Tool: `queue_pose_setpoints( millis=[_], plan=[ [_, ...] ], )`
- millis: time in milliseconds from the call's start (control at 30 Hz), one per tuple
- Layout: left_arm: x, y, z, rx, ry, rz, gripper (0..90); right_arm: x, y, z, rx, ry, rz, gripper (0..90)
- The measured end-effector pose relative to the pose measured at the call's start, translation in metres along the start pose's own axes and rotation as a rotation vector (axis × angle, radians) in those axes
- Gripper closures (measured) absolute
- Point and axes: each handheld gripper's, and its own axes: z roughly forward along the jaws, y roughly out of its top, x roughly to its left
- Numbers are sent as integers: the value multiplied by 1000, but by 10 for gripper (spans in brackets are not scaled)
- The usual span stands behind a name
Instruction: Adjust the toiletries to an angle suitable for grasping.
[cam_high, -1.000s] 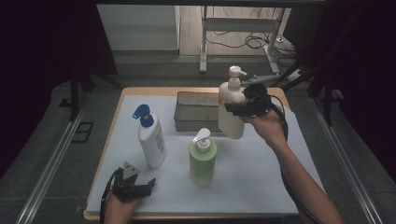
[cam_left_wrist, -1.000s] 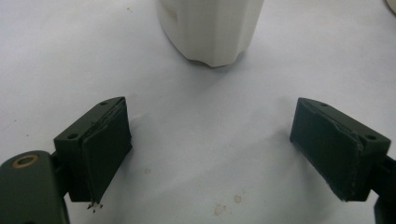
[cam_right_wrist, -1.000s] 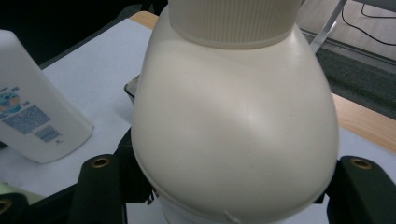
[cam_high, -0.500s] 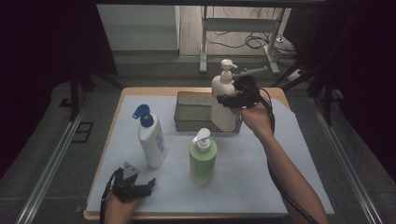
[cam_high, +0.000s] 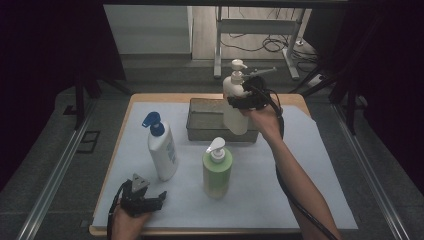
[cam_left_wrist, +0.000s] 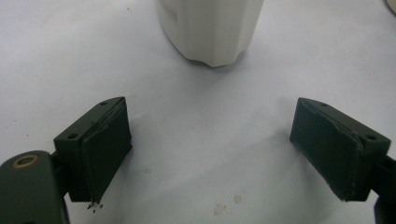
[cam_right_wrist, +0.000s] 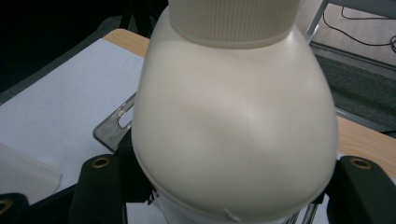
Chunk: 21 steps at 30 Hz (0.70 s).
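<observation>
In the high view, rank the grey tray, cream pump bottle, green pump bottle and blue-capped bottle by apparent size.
1. grey tray
2-4. cream pump bottle, blue-capped bottle, green pump bottle: too alike to rank; the cream one is lifted and farther off.

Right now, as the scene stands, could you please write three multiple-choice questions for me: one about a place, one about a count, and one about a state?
1. Where is the cream pump bottle?
A. Lying on the white sheet
B. Held up over the clear bin
C. Standing beside the green bottle

2. How many pump bottles are in the high view?
A. Two
B. Three
C. Four

3. How do the jaws of the left hand-held gripper stand?
A. Open, with nothing between them
B. Shut on the blue-capped bottle
C. Shut on the green bottle

Answers:
1 B: the right hand-held gripper grips the cream bottle by its body, above the bin.
2 B: the cream one, the white bottle with a blue pump and the green bottle.
3 A: the left gripper view shows only bare white sheet between the spread jaws.
</observation>
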Motion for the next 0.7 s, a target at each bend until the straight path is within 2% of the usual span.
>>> queue_pose_setpoints(
  millis=[400, 533, 700],
  plan=[
    [0, 0, 0, 0, 0, 0, 121, 0, 6, 27, -10, -18, 21, 373],
    [0, 0, 0, 0, 0, -1, 121, -2, 6, 35, -24, -25, 42, 373],
    [0, 0, 0, 0, 0, -1, 121, -1, 6, 45, -17, -41, 42, 373]
  ],
)
